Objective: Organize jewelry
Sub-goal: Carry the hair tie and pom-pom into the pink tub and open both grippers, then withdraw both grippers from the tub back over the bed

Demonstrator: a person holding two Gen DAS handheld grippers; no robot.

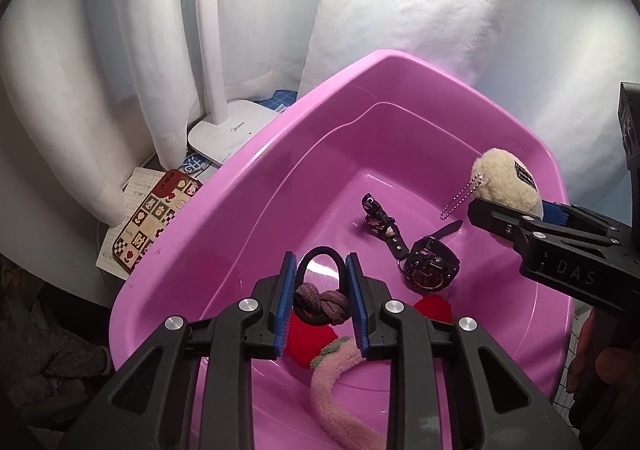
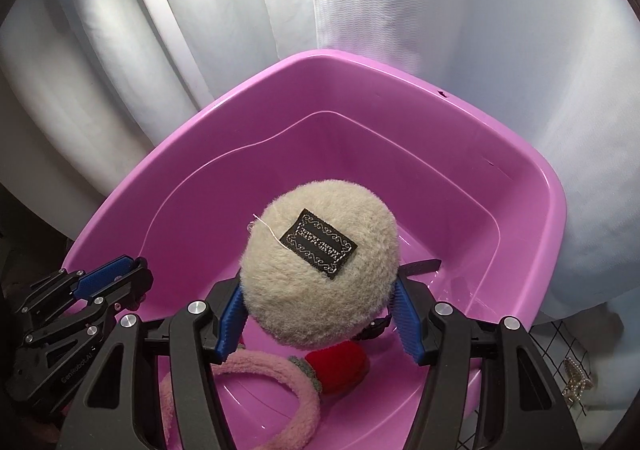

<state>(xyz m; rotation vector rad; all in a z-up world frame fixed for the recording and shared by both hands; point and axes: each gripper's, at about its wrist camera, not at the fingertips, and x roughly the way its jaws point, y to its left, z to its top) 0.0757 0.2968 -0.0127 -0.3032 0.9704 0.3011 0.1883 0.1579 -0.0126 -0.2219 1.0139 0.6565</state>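
Observation:
A pink plastic tub (image 1: 248, 186) holds a black watch (image 1: 430, 264) and a fluffy pink headband with red hearts (image 1: 340, 378). My left gripper (image 1: 322, 302) is shut on a black hair tie with a purple knot (image 1: 322, 300), above the tub's near side. My right gripper (image 2: 320, 320) is shut on a cream plush ball with a black label (image 2: 320, 266), held above the tub (image 2: 520, 178). The ball (image 1: 504, 180) with its bead chain shows at the right of the left wrist view. The headband (image 2: 280, 390) lies below the ball.
A white lamp base (image 1: 232, 130) and a patterned phone case (image 1: 156, 218) on paper sit left of the tub. White curtains hang behind. A small pearl clip (image 2: 576, 382) lies on a grid cloth right of the tub.

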